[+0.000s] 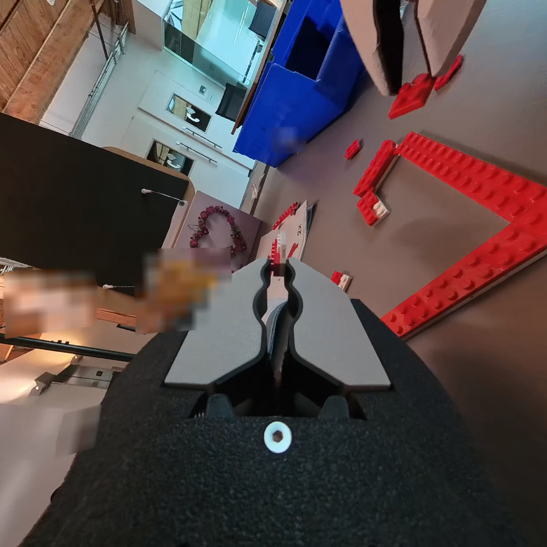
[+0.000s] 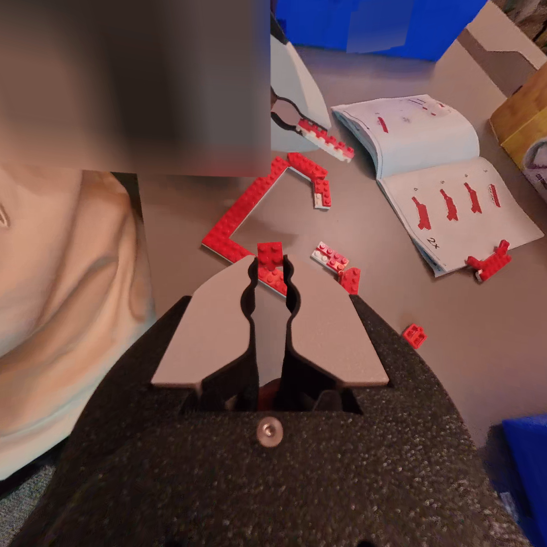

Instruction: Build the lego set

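Right tongs (image 2: 270, 258): grip red plate (image 2: 269, 252) | left tongs (image 1: 278, 263): grip red-white strip (image 1: 279, 251)

Office-type interior, likely open-plan workspace with phone booths. Glass-walled rooms (image 1: 207, 38) at 12 o'clock, white booth doors with small windows (image 1: 189, 114) at 11, wood-plank ceiling (image 1: 32, 44) at 10, black partition panel (image 1: 74, 192) at 9. Grey work table (image 2: 384, 310) with blue storage bin (image 1: 296, 97) at 12.

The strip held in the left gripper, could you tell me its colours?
Red on top with white beneath; the strip shows best in the right wrist view.
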The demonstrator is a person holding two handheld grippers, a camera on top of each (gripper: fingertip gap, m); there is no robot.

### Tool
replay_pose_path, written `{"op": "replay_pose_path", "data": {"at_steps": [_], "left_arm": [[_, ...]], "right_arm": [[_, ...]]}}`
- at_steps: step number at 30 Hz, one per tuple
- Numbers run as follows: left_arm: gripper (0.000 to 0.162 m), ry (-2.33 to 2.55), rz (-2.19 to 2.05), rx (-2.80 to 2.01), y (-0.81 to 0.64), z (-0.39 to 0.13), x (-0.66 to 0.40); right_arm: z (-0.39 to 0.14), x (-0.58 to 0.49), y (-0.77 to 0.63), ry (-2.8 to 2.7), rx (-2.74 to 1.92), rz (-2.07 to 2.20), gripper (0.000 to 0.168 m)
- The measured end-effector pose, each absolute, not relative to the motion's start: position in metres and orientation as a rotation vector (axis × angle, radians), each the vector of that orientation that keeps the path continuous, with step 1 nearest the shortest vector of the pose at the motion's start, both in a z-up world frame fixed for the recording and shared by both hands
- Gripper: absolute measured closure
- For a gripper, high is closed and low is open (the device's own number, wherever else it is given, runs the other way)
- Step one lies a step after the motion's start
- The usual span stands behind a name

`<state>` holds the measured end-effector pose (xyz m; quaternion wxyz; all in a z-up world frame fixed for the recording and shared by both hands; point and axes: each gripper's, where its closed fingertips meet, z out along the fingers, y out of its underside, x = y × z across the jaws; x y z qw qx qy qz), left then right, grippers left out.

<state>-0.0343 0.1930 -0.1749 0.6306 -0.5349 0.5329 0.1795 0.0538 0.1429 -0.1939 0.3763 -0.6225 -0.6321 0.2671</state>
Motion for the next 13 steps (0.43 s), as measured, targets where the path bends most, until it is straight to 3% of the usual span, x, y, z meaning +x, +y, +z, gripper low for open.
{"op": "replay_pose_path", "data": {"at_steps": [5,13], "left_arm": [[0.154,1.209,0.407,-1.224,0.193,-0.173,-0.036],[0.155,1.278,0.203,-0.947,0.156,-0.155,-0.007]], "right_arm": [[-0.2,0.056,0.141,-1.641,-1.629,0.615,0.153],[-0.158,0.034,0.121,-1.752,-1.37,0.813,0.153]]}}
